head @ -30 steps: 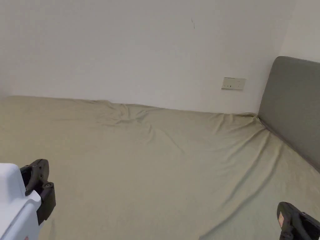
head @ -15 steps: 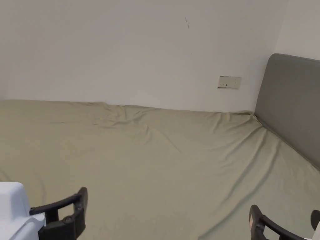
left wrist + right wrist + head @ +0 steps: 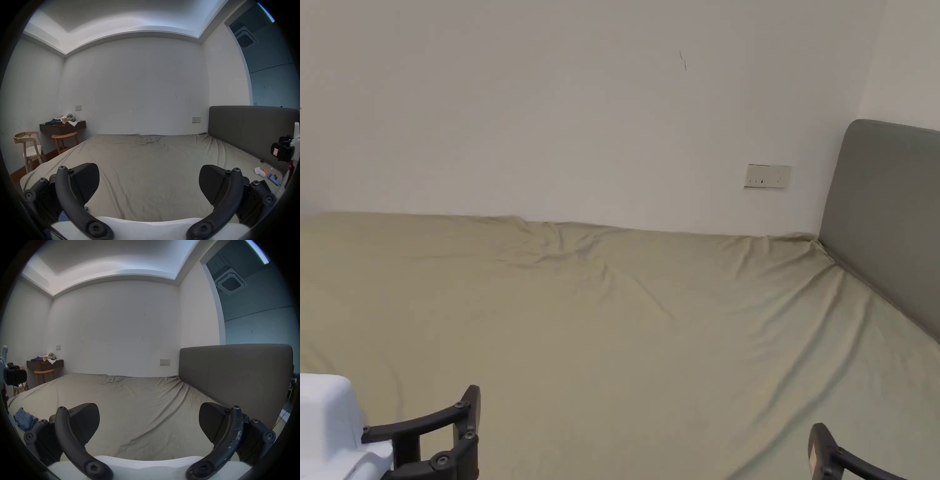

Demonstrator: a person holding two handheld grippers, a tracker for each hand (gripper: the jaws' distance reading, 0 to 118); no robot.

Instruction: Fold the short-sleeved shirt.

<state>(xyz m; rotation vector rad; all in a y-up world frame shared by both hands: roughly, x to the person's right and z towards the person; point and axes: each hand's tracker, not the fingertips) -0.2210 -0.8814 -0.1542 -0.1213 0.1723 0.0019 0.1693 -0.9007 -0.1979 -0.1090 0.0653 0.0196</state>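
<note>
A crumpled blue garment [image 3: 24, 420] lies at the near left of the bed in the right gripper view, left of that gripper's jaws; a scrap of blue [image 3: 62, 216] also peeks under the left jaw in the left gripper view. My left gripper [image 3: 148, 181] is open with only the olive sheet [image 3: 146, 162] between its jaws. My right gripper [image 3: 148, 421] is open too and holds nothing. In the head view the left gripper [image 3: 464, 431] sits at the bottom left and the right gripper [image 3: 825, 450] at the bottom right, both above the sheet [image 3: 625, 350].
A grey headboard [image 3: 887, 219] bounds the bed on the right, with a wall socket [image 3: 767, 176] beside it. Small items [image 3: 266, 173] lie on the sheet near the headboard. A wooden chair [image 3: 30, 149], a stool [image 3: 65, 141] and a dark shelf with clothes [image 3: 63, 126] stand far left.
The left gripper has swung in from the left edge and now points forward over the sheet. The right gripper has come in slightly from the right. The head camera shifted a little.
</note>
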